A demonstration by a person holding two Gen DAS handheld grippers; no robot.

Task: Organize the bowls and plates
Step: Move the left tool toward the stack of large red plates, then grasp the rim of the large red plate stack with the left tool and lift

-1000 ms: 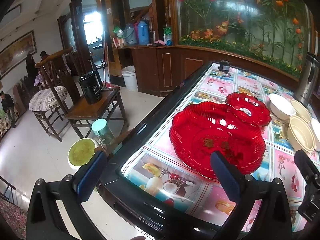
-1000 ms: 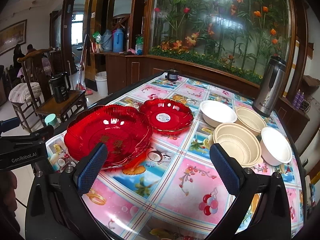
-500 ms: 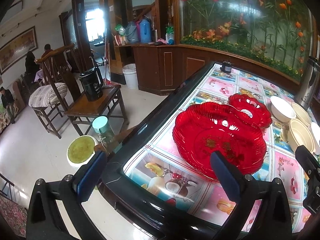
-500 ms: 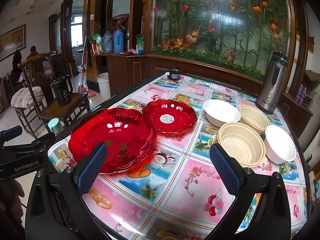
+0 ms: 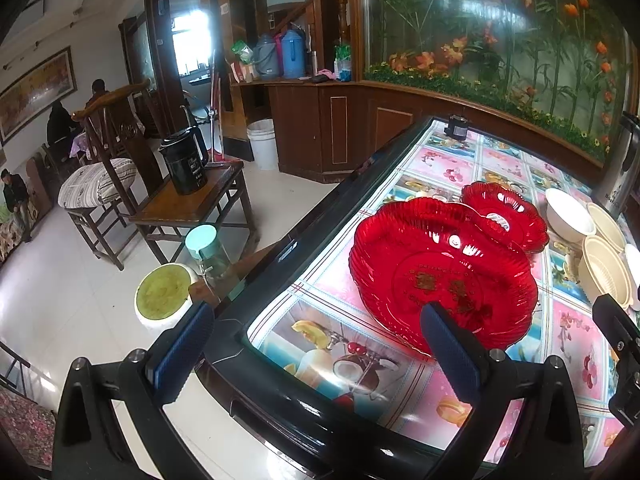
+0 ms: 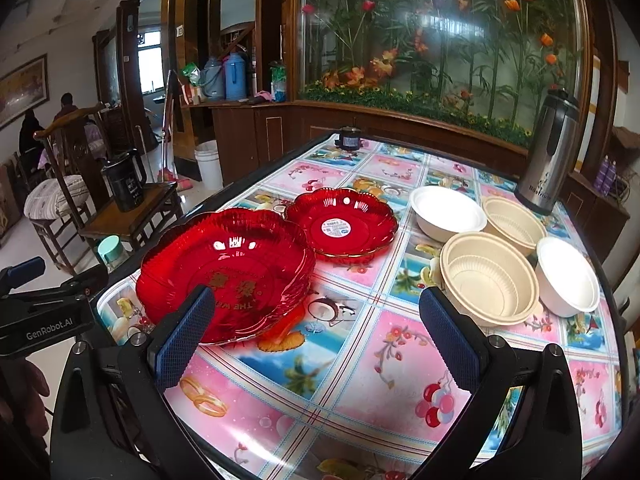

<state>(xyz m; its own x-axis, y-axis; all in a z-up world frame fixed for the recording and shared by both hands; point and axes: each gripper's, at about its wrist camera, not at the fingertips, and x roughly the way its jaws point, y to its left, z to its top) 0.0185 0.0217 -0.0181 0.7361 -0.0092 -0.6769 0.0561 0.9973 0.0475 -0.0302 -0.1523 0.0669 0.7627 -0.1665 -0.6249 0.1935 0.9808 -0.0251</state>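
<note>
Hovering apart and empty: left gripper (image 5: 316, 340), right gripper (image 6: 316, 336) | stacked large red plates (image 6: 228, 272) near table (image 6: 360, 380) corner | small red plate (image 6: 342, 226) behind | four bowls (image 6: 490, 278) right

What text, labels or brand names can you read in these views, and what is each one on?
"GenRobot.AI": white lettering on the black body of the left hand-held gripper.
"THE W...": gold lettering seen upside down, with gold characters, inside the large red scalloped plastic plate; the rest is hidden.
White sticker on the small red scalloped plate: too small.
Print on the steel thermos jug and the black kettle: blurred.
</note>
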